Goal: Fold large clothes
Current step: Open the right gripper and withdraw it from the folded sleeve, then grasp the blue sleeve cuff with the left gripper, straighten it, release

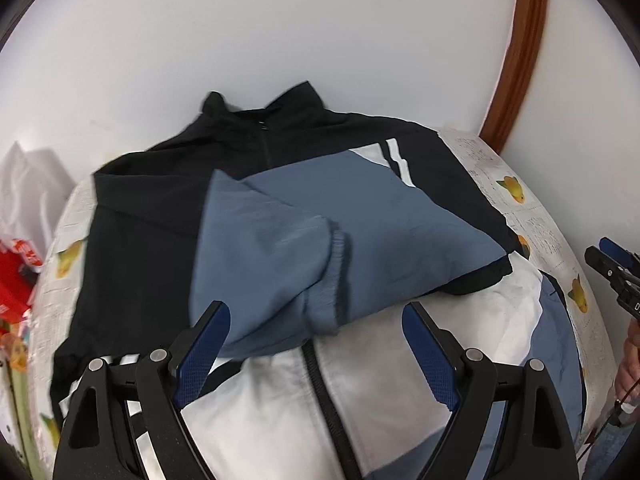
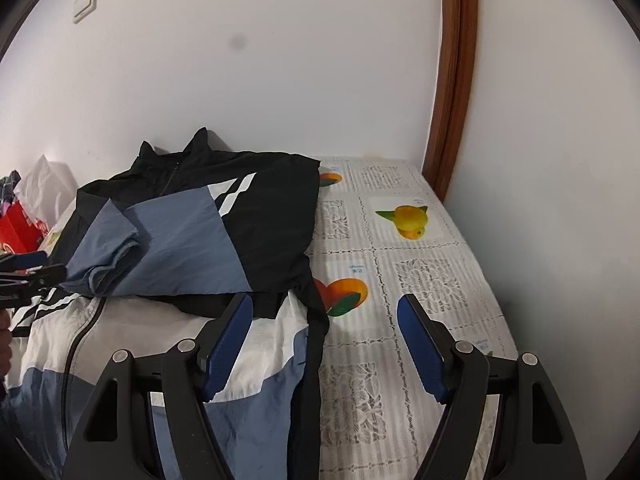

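The jacket is thin, matt, crinkled woven cloth. The bench cover looks like smooth printed plastic. The door frame is glossy wood. The tongs' pads are textured blue rubber.

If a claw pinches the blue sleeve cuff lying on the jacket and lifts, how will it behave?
The blue sleeve would probably go limp and drape: the thin fabric is creased and already sags over the jacket. The gathered cuff looks thicker, so it likely grips well. Lifting may drag the folded layers, since the sleeve only rests on them.
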Demonstrator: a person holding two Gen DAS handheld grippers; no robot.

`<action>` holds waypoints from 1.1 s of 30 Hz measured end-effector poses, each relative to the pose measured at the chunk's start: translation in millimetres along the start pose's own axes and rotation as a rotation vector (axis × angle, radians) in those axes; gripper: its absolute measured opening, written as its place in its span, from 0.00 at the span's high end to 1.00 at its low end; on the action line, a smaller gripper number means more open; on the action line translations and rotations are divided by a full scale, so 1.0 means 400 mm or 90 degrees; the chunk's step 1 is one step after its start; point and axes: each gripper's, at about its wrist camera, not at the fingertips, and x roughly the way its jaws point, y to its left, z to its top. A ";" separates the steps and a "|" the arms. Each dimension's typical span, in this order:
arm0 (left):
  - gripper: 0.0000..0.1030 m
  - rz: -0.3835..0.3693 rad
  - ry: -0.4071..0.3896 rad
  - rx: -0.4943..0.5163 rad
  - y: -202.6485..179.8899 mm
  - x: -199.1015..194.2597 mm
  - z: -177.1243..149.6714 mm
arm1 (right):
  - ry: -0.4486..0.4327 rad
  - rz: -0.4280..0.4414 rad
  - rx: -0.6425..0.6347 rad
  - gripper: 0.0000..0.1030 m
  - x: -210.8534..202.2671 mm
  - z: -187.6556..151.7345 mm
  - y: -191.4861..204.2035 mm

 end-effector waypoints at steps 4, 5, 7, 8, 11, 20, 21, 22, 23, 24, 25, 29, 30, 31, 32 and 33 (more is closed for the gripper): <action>0.17 -0.015 0.013 0.006 -0.012 0.070 0.012 | 0.008 0.005 0.001 0.28 0.037 -0.003 -0.004; 0.23 -0.013 0.021 0.007 -0.011 0.090 0.012 | 0.012 0.006 0.001 0.28 0.047 -0.006 -0.003; 0.33 -0.014 0.037 0.007 -0.004 0.126 0.012 | 0.022 0.002 -0.001 0.28 0.068 -0.014 -0.003; 0.35 -0.009 0.042 0.005 0.001 0.141 0.011 | 0.026 -0.001 -0.002 0.28 0.076 -0.018 -0.003; 0.37 0.014 0.059 -0.005 0.019 0.180 0.004 | 0.038 -0.005 -0.003 0.28 0.097 -0.029 -0.007; 0.73 0.039 0.051 -0.011 0.039 0.202 -0.014 | 0.061 -0.013 0.003 0.28 0.111 -0.038 -0.002; 0.75 0.031 0.054 -0.017 0.048 0.200 -0.009 | 0.063 -0.015 0.000 0.28 0.107 -0.038 0.005; 0.83 0.022 0.051 -0.029 0.061 0.192 -0.007 | 0.062 -0.016 -0.003 0.28 0.102 -0.038 0.010; 0.86 0.015 0.033 -0.053 0.082 0.169 -0.004 | 0.062 -0.018 -0.007 0.28 0.095 -0.037 0.018; 0.86 0.008 0.018 -0.062 0.097 0.149 0.001 | 0.059 -0.019 -0.012 0.28 0.085 -0.034 0.029; 0.87 0.006 0.010 -0.061 0.104 0.134 0.004 | 0.057 -0.020 -0.016 0.28 0.077 -0.031 0.037; 0.87 0.016 -0.031 -0.073 0.168 0.047 0.017 | 0.045 -0.005 -0.024 0.28 0.040 -0.010 0.087; 0.87 0.020 -0.038 -0.077 0.189 0.028 0.018 | 0.040 -0.003 -0.027 0.28 0.033 -0.005 0.101; 0.87 0.024 -0.043 -0.085 0.213 0.011 0.019 | 0.036 -0.003 -0.030 0.28 0.027 0.000 0.116; 0.87 0.030 -0.051 -0.101 0.248 -0.010 0.017 | 0.031 -0.002 -0.033 0.28 0.023 0.005 0.131; 0.87 0.034 -0.054 -0.109 0.269 -0.018 0.022 | 0.026 0.004 -0.037 0.28 0.020 0.011 0.152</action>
